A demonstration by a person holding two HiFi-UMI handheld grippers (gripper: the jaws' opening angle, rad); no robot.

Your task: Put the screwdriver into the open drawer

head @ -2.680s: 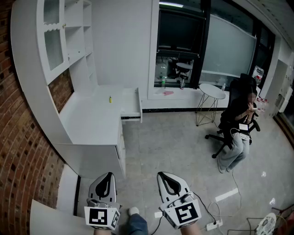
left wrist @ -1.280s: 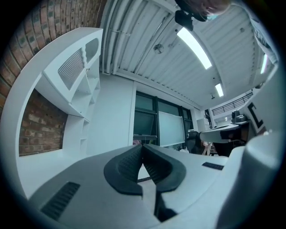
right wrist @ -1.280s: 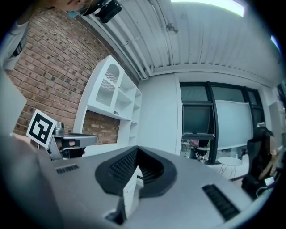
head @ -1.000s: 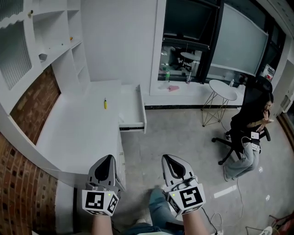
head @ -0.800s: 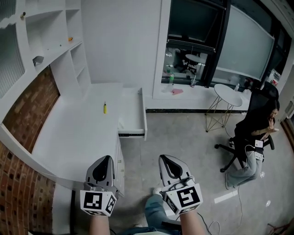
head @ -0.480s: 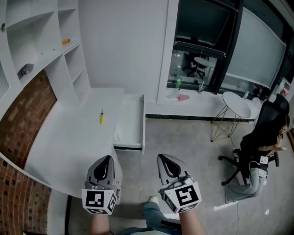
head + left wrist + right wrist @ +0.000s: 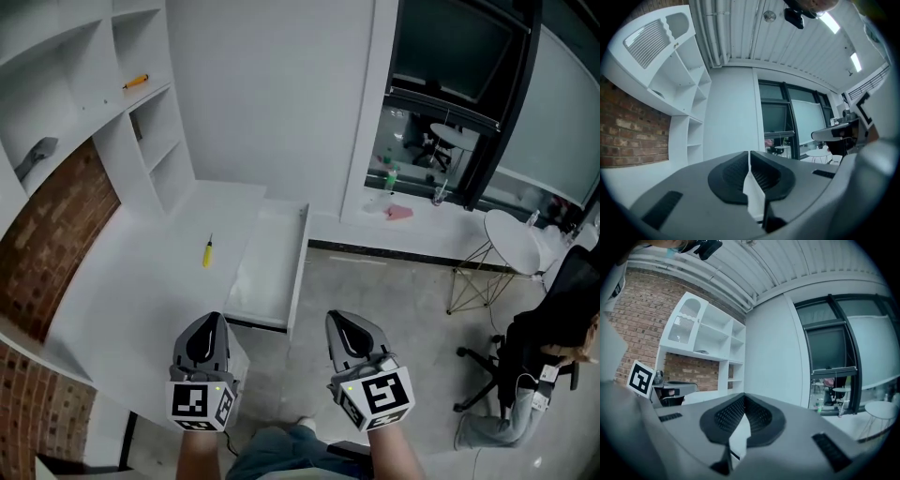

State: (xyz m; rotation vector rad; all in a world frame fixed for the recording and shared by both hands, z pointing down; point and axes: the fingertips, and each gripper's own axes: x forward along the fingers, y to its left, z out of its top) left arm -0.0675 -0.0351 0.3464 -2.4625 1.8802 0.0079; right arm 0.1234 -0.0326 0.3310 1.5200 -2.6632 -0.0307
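A small yellow screwdriver [image 7: 207,252] lies on the white desk [image 7: 141,291], left of the open drawer [image 7: 267,272], which juts out from the desk's right side and looks empty. My left gripper [image 7: 209,322] hangs over the desk's near corner, shut with nothing in it. To its right, my right gripper [image 7: 339,320] is over the floor, below the drawer's front, also shut and empty. In the left gripper view the left gripper [image 7: 750,161] has its pads pressed together. The right gripper [image 7: 743,401] in the right gripper view is likewise closed. Both are well short of the screwdriver.
White shelves [image 7: 112,122] rise behind the desk; an orange item [image 7: 136,82] lies on an upper shelf. A brick wall [image 7: 47,244] stands at left. Across the grey floor are a round side table [image 7: 511,230] and a seated person on an office chair [image 7: 562,347].
Both grippers and the view have advanced toward the desk; the desk, screwdriver and drawer sit nearer and larger. The seated person has slid to the right edge. Both grippers stay shut.
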